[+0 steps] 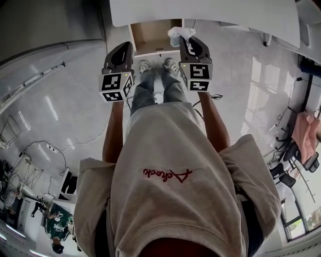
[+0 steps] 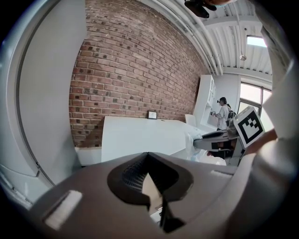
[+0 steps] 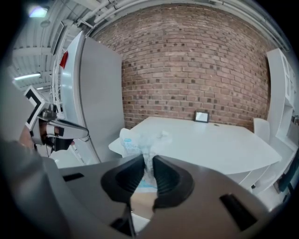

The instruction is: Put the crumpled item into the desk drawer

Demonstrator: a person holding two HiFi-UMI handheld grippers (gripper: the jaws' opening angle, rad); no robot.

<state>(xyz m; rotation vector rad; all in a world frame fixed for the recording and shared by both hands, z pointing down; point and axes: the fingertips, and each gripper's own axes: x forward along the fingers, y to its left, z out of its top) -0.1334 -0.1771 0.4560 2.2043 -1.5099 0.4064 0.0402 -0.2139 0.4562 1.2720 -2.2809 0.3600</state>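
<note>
My right gripper point(image 1: 189, 42) point(image 3: 148, 161) is shut on the crumpled item point(image 1: 179, 33) point(image 3: 139, 140), a wad of white, partly clear plastic with blue print. The wad sticks out past the fingertips. It hangs just over the right front corner of the open desk drawer point(image 1: 152, 36), a tan box under the white desk point(image 1: 210, 14) point(image 3: 210, 140). My left gripper point(image 1: 124, 48) point(image 2: 148, 157) hovers at the drawer's left front, its tips together with nothing in them. Tan drawer wood point(image 2: 152, 186) shows below those tips.
A tall grey cabinet point(image 3: 100, 102) stands left of the desk, against a brick wall point(image 3: 196, 70). A small picture frame point(image 3: 202, 116) sits at the desk's back. My shoes point(image 1: 157, 65) are right before the drawer. Cables point(image 1: 213, 97) trail on the glossy floor. A person point(image 2: 223, 112) stands far off.
</note>
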